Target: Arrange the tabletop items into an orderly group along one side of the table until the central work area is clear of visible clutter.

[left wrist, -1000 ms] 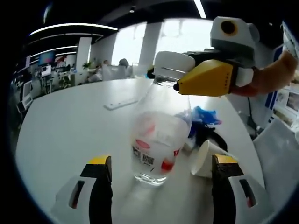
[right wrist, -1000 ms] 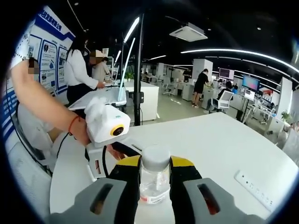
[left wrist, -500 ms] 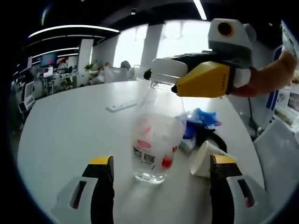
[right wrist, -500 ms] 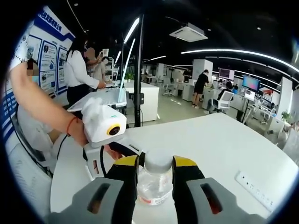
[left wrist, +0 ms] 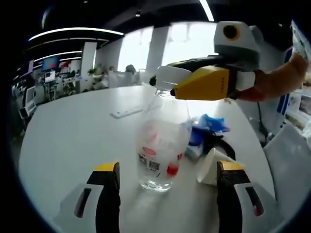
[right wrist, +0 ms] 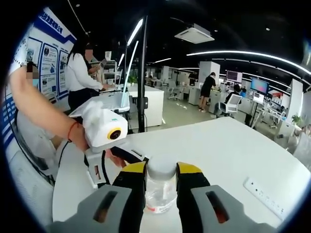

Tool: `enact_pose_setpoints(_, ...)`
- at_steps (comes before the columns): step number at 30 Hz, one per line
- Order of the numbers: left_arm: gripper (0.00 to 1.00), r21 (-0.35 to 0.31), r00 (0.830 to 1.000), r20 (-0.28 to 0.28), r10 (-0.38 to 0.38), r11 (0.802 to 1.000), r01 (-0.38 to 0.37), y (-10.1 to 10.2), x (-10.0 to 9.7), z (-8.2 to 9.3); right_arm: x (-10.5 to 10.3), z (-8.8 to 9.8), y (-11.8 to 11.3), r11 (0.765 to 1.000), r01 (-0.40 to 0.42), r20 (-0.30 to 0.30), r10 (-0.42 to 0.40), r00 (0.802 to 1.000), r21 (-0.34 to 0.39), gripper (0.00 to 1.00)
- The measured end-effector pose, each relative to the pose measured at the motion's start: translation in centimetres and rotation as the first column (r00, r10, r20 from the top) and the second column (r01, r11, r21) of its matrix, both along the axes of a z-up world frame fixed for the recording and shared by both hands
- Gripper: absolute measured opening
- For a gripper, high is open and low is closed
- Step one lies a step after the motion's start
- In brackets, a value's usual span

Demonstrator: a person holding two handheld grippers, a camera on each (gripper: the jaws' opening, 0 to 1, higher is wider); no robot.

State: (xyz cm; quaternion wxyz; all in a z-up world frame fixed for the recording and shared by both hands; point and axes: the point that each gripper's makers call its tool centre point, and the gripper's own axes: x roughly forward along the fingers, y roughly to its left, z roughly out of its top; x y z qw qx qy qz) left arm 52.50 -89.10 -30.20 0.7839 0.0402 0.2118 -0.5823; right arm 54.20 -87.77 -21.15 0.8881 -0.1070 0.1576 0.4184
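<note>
In the left gripper view, the left gripper (left wrist: pixel 163 177) sits low over the round white table (left wrist: pixel 68 136) with its two yellow-tipped black jaws spread wide apart and holding nothing. A clear plastic bottle with a white cap and a red-and-white label (left wrist: pixel 163 145) stands upright on the table directly ahead of this gripper, between the lines of its two jaws but touching neither. The bottle base rests on the table surface just beyond the jaw tips.

The right gripper (left wrist: pixel 182 87) enters from the right at the height of the bottle neck. Its yellow jaws are clamped on the neck just under the cap. A person's hand (left wrist: pixel 277 82) holds this gripper from behind.

In the right gripper view, the right gripper (right wrist: pixel 161 174) has both yellow jaw tips pressed against the sides of the bottle (right wrist: pixel 160 187), with the white cap level with the tips. The left gripper body appears to the left of these jaws, held by a hand with a red wristband.

To the right of the left gripper, just beyond its right jaw, a white paper cup (left wrist: pixel 210 165) lies on its side. Behind the cup lies a crumpled blue plastic item (left wrist: pixel 211 124). A flat white power strip (left wrist: pixel 125 109) lies on the table well ahead of the bottle.
</note>
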Motion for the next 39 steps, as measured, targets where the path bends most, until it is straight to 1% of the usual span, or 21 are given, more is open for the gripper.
enact_pose_setpoints(4,0.78,-0.001,1.0,-0.002,0.001,1.0,-0.001,0.04,-0.14,-0.02,-0.04,0.0,0.02,1.0,0.01,-0.005,-0.01,1.0,0.0,0.2)
enact_pose_setpoints(12,0.76,-0.002,1.0,-0.004,0.003,1.0,-0.003,0.11,-0.23,-0.06,0.11,-0.06,-0.11,0.997,0.07,-0.004,-0.07,0.998,-0.036,0.2)
enact_pose_setpoints(14,0.75,-0.005,1.0,-0.004,0.002,1.0,-0.002,0.08,-0.27,0.01,0.15,-0.08,-0.32,0.995,0.097,-0.014,-0.097,0.995,-0.031,0.2)
enact_pose_setpoints(20,0.74,-0.007,1.0,0.0,0.0,1.0,0.0,0.0,-0.3,0.12,0.08,-0.1,-0.43,0.989,0.142,-0.029,-0.143,0.989,-0.029,0.2)
enact_pose_setpoints(24,0.73,-0.009,1.0,0.001,-0.001,1.0,0.001,0.0,-0.34,0.17,0.16,-0.08,-0.43,0.989,0.142,-0.022,-0.143,0.989,-0.033,0.2)
enact_pose_setpoints(26,0.73,-0.008,1.0,0.0,0.0,1.0,0.0,0.04,-0.39,0.15,0.16,-0.09,-0.44,0.99,0.142,-0.029,-0.142,0.989,-0.025,0.21)
enact_pose_setpoints(31,0.73,-0.009,1.0,0.0,0.002,1.0,-0.002,0.1,-0.52,0.2,0.04,-0.19,-0.5,0.99,0.135,-0.027,-0.136,0.99,-0.035,0.22)
enact_pose_setpoints(33,0.73,-0.01,1.0,0.0,0.003,1.0,-0.003,0.1,-0.62,0.28,-0.08,-0.36,-0.56,0.99,0.134,-0.027,-0.136,0.99,-0.044,0.24)
enact_pose_setpoints(35,0.73,-0.011,1.0,0.001,0.004,1.0,-0.004,0.12,-0.66,0.35,-0.04,-0.35,-0.57,0.99,0.138,-0.024,-0.138,0.99,-0.038,0.28)
enact_pose_setpoints(37,0.73,-0.008,1.0,0.0,0.005,1.0,-0.005,0.16,-0.65,0.33,-0.12,-0.48,-0.61,0.989,0.138,-0.03,-0.139,0.99,-0.044,0.28)
enact_pose_setpoints(39,0.73,-0.01,1.0,0.001,0.005,1.0,-0.005,0.19,-0.69,0.38,-0.12,-0.3,-0.6,0.99,0.139,-0.028,-0.14,0.99,-0.034,0.29)
